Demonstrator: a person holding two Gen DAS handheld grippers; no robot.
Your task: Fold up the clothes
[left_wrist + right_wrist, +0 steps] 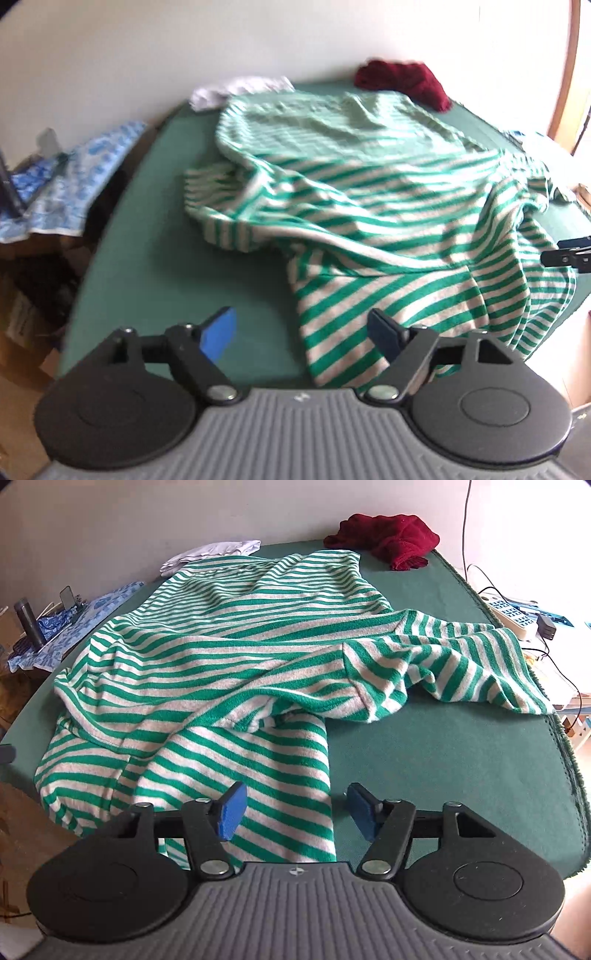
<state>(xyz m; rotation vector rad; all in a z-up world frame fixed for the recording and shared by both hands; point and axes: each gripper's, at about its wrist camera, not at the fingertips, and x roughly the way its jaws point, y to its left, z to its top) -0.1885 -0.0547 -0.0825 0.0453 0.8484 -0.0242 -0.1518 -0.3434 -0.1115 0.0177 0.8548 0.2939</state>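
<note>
A green-and-white striped shirt (369, 206) lies crumpled on the green table cover (166, 258); it also shows in the right wrist view (221, 664). My left gripper (304, 332) is open and empty, hovering at the shirt's near left edge, its right finger over the fabric. My right gripper (293, 810) is open and empty above the shirt's near hem, which lies between its fingers. The tip of the right gripper shows at the right edge of the left wrist view (567, 253).
A dark red garment (388, 541) and a white garment (210, 554) lie at the table's far edge by the wall. A blue patterned cloth (85, 616) with a flask lies to the left. A power strip and cables (517, 616) sit to the right.
</note>
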